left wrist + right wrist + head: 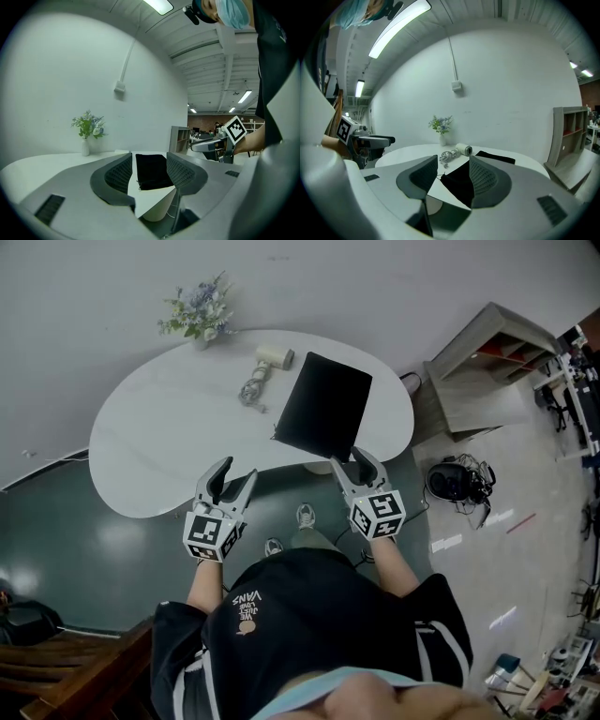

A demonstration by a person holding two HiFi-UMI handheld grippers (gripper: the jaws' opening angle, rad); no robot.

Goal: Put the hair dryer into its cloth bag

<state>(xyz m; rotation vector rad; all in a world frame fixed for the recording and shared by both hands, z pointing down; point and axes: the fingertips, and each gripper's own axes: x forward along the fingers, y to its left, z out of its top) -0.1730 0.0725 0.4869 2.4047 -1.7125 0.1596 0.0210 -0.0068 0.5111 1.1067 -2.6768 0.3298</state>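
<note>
A black cloth bag point(323, 405) lies flat on the white table point(159, 437), its near corner at the table's front edge. The cream hair dryer point(275, 356) lies behind it with its coiled cord point(253, 388) alongside. My left gripper point(232, 481) hovers open off the table's front edge, left of the bag. At the bag's near corner my right gripper point(354, 461) is open with nothing between its jaws. The bag point(151, 171) shows between the left jaws from afar; the bag point(461, 182) and hair dryer point(464, 150) show in the right gripper view.
A small vase of flowers point(198, 313) stands at the table's back edge. A grey shelf unit point(487, 367) and a black round device with cables point(451, 481) sit on the floor to the right. A wooden chair point(66, 667) is at lower left.
</note>
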